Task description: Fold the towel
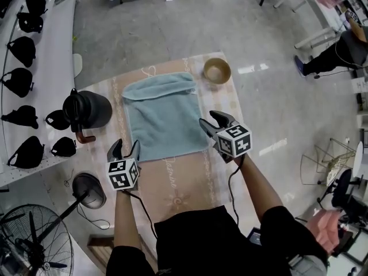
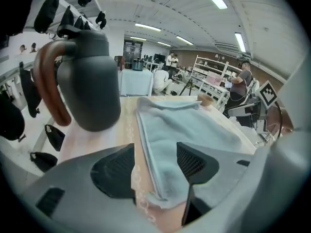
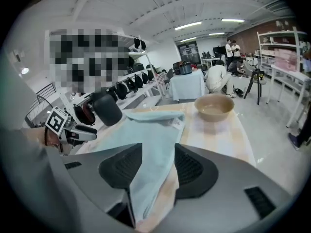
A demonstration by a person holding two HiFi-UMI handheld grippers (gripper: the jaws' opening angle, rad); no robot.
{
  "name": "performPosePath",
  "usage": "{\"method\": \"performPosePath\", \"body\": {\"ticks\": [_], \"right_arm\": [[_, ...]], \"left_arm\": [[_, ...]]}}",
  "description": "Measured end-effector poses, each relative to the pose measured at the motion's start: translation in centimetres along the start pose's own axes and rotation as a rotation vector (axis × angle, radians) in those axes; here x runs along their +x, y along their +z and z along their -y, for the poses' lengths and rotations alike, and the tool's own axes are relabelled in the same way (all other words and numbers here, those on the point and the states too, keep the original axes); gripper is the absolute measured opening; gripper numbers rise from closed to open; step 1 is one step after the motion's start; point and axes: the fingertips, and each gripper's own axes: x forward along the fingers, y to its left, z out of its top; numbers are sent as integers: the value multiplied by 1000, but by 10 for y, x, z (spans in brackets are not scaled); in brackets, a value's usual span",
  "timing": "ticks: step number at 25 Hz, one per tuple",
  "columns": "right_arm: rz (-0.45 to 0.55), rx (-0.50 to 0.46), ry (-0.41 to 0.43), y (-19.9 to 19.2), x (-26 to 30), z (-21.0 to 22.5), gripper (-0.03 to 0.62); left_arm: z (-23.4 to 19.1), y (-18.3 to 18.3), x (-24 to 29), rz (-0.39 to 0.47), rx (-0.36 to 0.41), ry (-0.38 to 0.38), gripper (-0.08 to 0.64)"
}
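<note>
Pale blue towel [image 1: 164, 117], flat, far hem rumpled (left gripper [image 1: 126, 146] and right gripper [image 1: 212, 120] fingers wide apart)

The towel [image 1: 164, 119] lay on the counter [image 1: 184, 183], the bowl [image 1: 217, 71] behind its right corner (not touching), the jug [image 1: 91, 110] at its left.

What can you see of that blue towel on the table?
The towel is pale blue terry-looking cloth, folded double with layered edges, a white tag at a far corner. It lies flat on the patterned tablecloth, far edge rumpled. Its near corners sit unpinched between the open jaws of the left gripper and right gripper.
</note>
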Motion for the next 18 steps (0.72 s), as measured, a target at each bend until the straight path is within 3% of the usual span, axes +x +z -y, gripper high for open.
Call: {"method": "performPosePath", "body": {"ticks": [6,11,18], "right_arm": [[-59,20,17,-60,-24,-22,190],[-76,21,37,-92,-37,-35,192],[-130,-149,124,-113,-31,-49,190]], "left_arm": [[16,-59,-20,-68,1,-50,255],[23,-80,-28,-72,-2,-71,255],[24,-85,-20,-62,-61,-137,255]]}}
